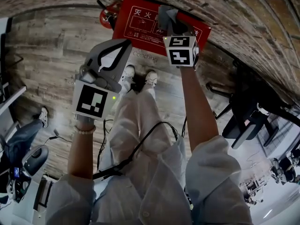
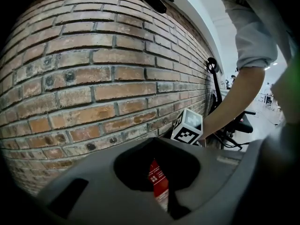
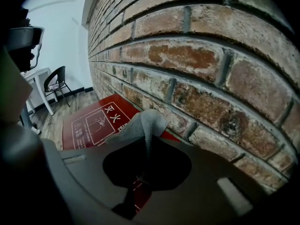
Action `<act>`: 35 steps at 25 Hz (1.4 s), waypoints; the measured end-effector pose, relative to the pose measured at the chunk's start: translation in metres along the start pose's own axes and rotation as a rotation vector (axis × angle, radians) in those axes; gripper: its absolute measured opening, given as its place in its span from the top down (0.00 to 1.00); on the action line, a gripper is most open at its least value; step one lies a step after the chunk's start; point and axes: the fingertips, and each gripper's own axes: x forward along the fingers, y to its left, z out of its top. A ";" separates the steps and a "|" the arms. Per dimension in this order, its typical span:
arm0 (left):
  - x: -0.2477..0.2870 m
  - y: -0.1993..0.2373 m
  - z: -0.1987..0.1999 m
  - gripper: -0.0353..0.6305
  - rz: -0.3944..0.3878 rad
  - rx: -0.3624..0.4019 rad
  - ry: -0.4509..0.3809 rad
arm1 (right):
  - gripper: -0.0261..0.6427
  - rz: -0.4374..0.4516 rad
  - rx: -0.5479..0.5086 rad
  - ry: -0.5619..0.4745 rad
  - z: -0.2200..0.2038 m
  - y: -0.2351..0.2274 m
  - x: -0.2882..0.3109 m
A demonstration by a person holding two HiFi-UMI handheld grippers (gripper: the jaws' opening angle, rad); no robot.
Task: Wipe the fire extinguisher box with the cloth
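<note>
The red fire extinguisher box (image 1: 140, 23) with white print stands on the floor against the brick wall (image 1: 225, 13). My right gripper (image 1: 167, 18) is shut on a grey cloth (image 1: 168, 14) and holds it over the box's top, near the wall. In the right gripper view the cloth (image 3: 143, 123) bulges out between the jaws of the right gripper (image 3: 142, 146), with the box (image 3: 93, 123) below and to the left. My left gripper (image 1: 125, 43) hangs over the floor left of the box, shut and holding nothing. Through the left gripper (image 2: 161, 193) a strip of the box (image 2: 158, 181) shows.
A red extinguisher (image 1: 108, 14) lies by the box's left end. The person's white shoes (image 1: 138, 75) stand just in front of the box on the wood floor (image 1: 51, 55). Black office chairs (image 1: 248, 116) stand to the right, other gear (image 1: 23, 163) at the left.
</note>
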 end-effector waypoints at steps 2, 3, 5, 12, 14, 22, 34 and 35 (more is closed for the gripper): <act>0.003 -0.004 0.002 0.95 -0.008 0.004 0.000 | 0.92 -0.010 0.007 -0.001 -0.004 -0.007 -0.003; 0.004 -0.006 0.003 0.95 -0.013 0.007 -0.001 | 0.92 -0.015 0.013 -0.002 -0.006 -0.010 -0.005; 0.006 -0.010 0.005 0.95 -0.021 0.013 -0.001 | 0.92 -0.025 0.025 -0.002 -0.009 -0.016 -0.008; 0.018 -0.025 0.010 0.95 -0.049 0.026 0.004 | 0.92 -0.068 0.062 0.005 -0.028 -0.045 -0.020; 0.021 -0.029 0.012 0.95 -0.055 0.027 0.003 | 0.92 -0.081 0.069 0.011 -0.035 -0.054 -0.024; 0.033 -0.045 0.020 0.95 -0.082 0.044 0.000 | 0.92 -0.127 0.091 0.036 -0.060 -0.085 -0.040; 0.046 -0.058 0.023 0.95 -0.120 0.057 0.004 | 0.92 -0.179 0.119 0.073 -0.089 -0.110 -0.058; 0.046 -0.058 0.024 0.95 -0.121 0.057 0.005 | 0.92 -0.182 0.117 0.078 -0.091 -0.111 -0.059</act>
